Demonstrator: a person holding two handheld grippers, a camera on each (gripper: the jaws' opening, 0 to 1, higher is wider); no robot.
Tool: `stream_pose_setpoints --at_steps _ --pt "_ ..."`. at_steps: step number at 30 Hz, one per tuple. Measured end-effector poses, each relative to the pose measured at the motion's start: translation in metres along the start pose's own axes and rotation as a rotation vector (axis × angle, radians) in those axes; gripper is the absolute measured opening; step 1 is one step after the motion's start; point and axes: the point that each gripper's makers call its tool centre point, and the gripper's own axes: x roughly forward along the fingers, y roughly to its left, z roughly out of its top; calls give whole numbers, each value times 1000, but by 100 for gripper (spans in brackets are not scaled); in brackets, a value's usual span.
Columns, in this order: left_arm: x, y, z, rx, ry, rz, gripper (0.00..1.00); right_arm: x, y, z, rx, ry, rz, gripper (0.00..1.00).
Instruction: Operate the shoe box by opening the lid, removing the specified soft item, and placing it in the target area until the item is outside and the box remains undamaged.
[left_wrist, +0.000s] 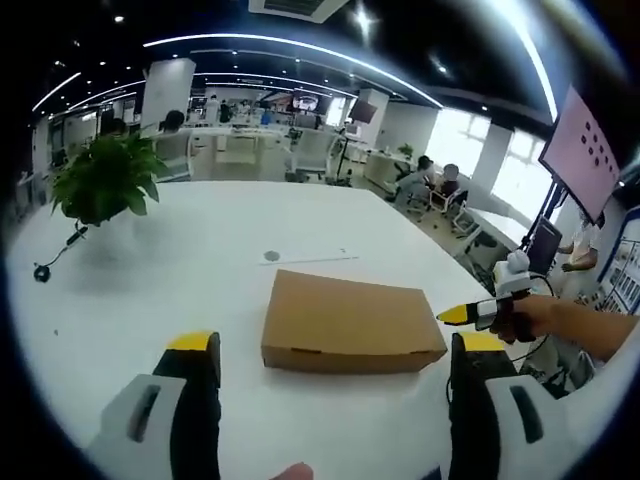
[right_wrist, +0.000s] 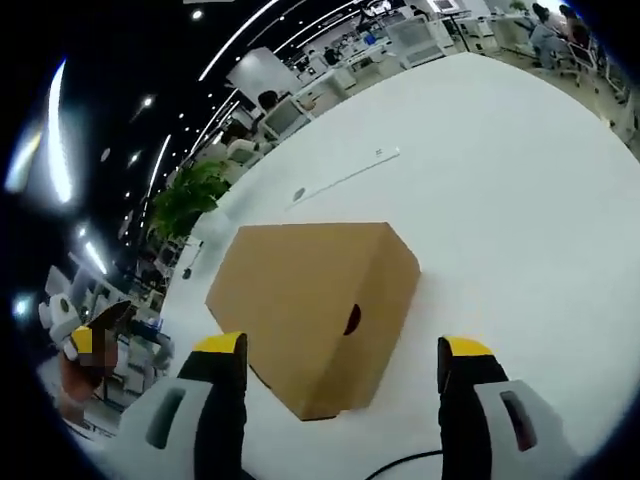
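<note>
Box: you have one box (left_wrist: 350, 322), lid shut, flat on the white bench (left_wrist: 180, 270).
Left tongs (left_wrist: 335, 375): spread, holding nothing, just short of the box's near side.
Right tongs (right_wrist: 340, 385): spread, holding nothing, straddling the box corner beside a round hole (right_wrist: 352, 319).
Plant: one potted plant (left_wrist: 105, 180), well beyond the box.
Soft item: you can't see it.

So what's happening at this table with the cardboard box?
A person holds a hand-held gripper in each hand, facing a closed cardboard shoe box on a white table. The left hand-held gripper and right hand-held gripper are both open, neither touching the box. The lid is not yet lifted.
</note>
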Motion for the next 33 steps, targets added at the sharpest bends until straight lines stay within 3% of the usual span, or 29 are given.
stream_pose_setpoints --at_steps 17,33 --pt "2 -3 2 4 4 -5 97 11 -18 -3 104 1 10 77" --pt "3 -5 6 18 3 5 99 20 -22 -3 139 11 51 72"
